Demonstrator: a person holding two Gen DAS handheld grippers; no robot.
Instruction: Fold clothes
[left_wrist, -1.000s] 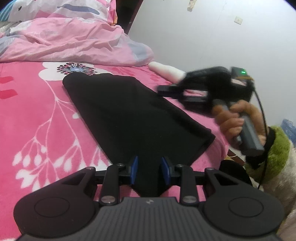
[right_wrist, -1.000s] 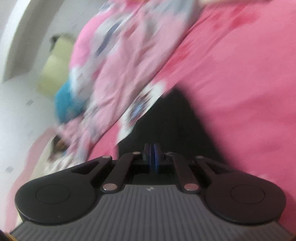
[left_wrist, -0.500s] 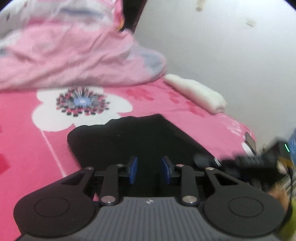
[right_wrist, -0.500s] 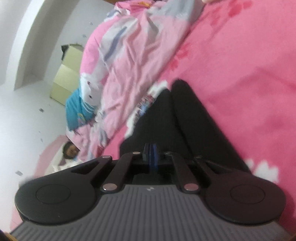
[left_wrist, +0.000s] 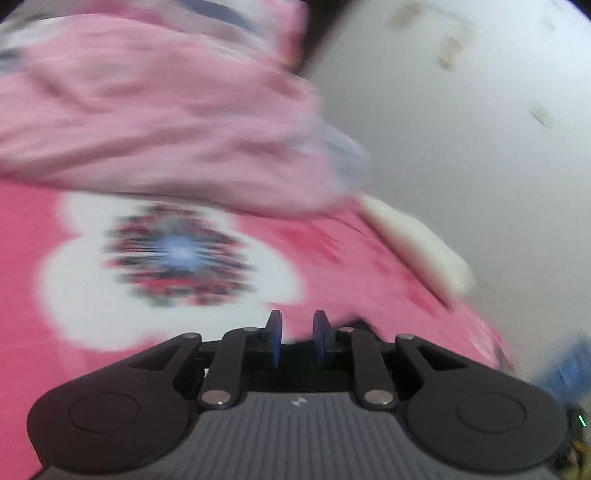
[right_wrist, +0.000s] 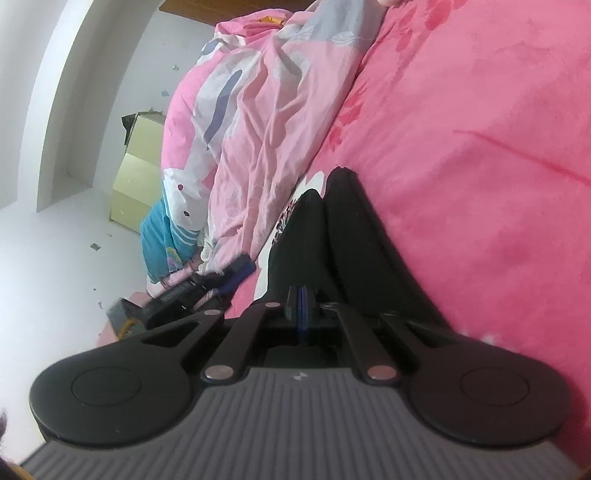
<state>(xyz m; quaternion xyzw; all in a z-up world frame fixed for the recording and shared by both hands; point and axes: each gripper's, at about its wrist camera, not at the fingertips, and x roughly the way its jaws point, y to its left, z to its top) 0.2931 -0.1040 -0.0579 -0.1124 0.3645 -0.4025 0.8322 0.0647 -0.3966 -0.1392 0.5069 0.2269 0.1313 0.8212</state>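
Black garment (right_wrist: 343, 236) lies on our pink bed (right_wrist: 480, 147), its long axis running straight ahead of our right gripper (right_wrist: 302, 301), fingers pinched shut on its near edge; our left gripper (left_wrist: 297, 341), closing on nothing, hovers beside it.

place: home bedroom | evidence: pink flowered bed sheet (right_wrist: 480, 110), rumpled quilt (right_wrist: 266, 110), white wall (left_wrist: 461, 129)

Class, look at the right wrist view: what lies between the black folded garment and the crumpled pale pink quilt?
In the right wrist view, only a strip of pink flower-printed bedsheet separates the black folded garment from the crumpled pale pink quilt.
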